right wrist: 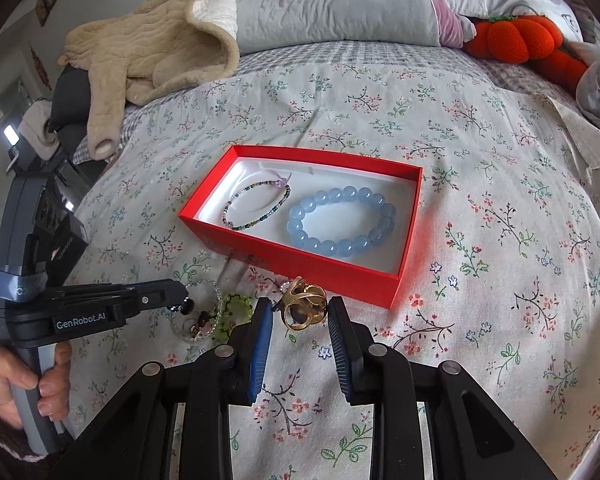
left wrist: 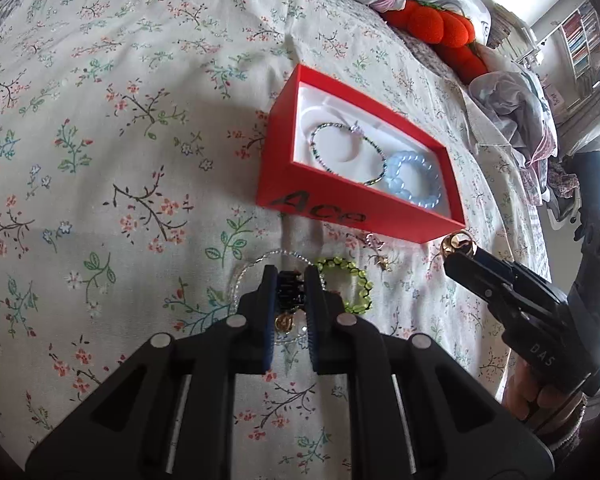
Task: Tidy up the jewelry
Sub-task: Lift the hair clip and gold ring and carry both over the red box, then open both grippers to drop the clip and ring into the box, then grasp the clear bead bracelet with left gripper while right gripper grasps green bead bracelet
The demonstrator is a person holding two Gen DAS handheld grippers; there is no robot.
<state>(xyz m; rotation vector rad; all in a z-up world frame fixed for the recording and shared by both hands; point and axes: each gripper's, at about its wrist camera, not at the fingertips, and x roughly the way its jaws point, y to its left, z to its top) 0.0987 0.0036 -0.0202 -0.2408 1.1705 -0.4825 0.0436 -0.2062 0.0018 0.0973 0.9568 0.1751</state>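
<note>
Open floral bedspread (right wrist: 500, 280) from 2 to 5 o'clock of the red box (right wrist: 292, 256), passable. Blocked at 7 o'clock by loose bracelets (right wrist: 204, 316) and the left claw (right wrist: 184, 306). Gold ring (right wrist: 304, 308) just beside the box's near wall. Far edge walled by pillows (right wrist: 332, 0), beige blanket (right wrist: 148, 52), orange plush (right wrist: 516, 40).

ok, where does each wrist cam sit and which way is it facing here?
Left wrist: on the left tool, angled down along its fingers at loose jewellery on the bedspread, with the red box beyond; the right tool and right hand show at the right edge.
Right wrist: on the right tool, angled down at a gold ring, box beyond; the left tool and left hand show at the left.
Shared: box, blue bracelet, thin bracelet, ring.
</note>
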